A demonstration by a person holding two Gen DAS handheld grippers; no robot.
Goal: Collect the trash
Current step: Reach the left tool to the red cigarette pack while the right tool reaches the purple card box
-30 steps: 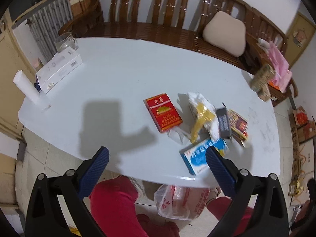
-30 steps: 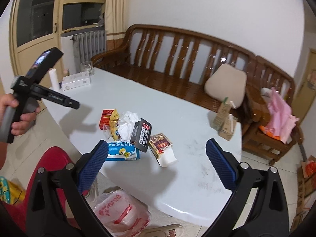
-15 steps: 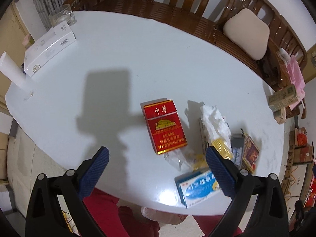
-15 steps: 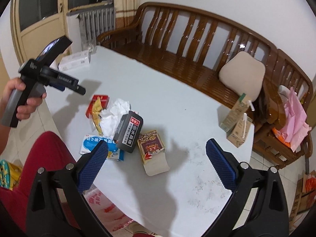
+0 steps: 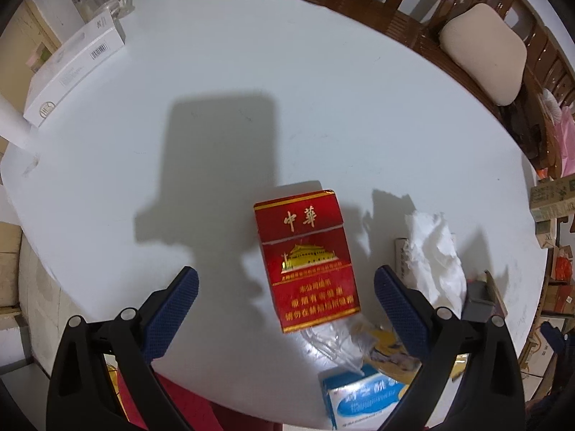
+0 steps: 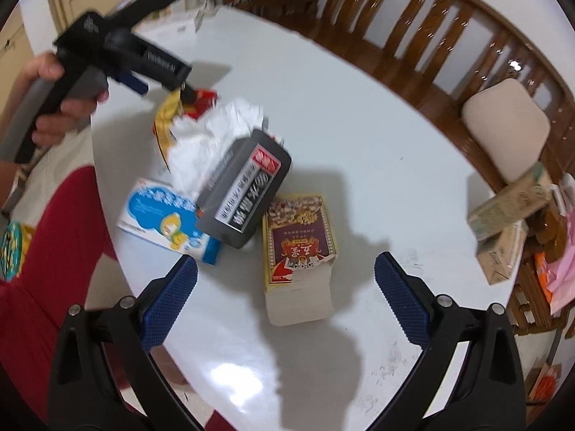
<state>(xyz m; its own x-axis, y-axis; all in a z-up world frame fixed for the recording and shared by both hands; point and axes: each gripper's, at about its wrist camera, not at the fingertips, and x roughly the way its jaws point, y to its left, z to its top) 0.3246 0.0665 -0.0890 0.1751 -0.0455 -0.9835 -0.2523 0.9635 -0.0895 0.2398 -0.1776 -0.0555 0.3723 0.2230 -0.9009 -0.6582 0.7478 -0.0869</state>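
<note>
Trash sits bunched at the near edge of the white table (image 5: 323,72), close to the seated person, prob. so each piece can be lifted off without a long reach.

Left gripper (image 5: 285,298): jaws wide apart, nothing between the pads, hovering above the tabletop. Red cigarette pack (image 5: 305,258) lies flat, face up, long axis running near-to-far. It sits in the gap between the jaws, nearer the right pad than the left, lower half level w/ the fingertips. No contact visible. Judgement: this pack is the left side's target; alignment looks slightly off-centre, small shift right likely needed before closing.

Right gripper (image 6: 285,298): jaws also wide apart, empty, held above the table. Card deck box (image 6: 300,237) lies flat w/ its open end toward the camera, roughly centred between the jaws, just beyond the tips. Dark grey pack (image 6: 244,186) leans tilted on the pile, left-far of the deck, touching it at one corner. Blue-white box (image 6: 165,215) lies at the left, partly under the grey pack. Crumpled tissue (image 6: 212,136) is heaped behind, w/ a yellow wrapper (image 6: 163,125) beside it.

Clear plastic film (image 5: 334,341) lies just near of the red pack; could snag. Whether a bin or bag stands ready: cannot tell from these views.
</note>
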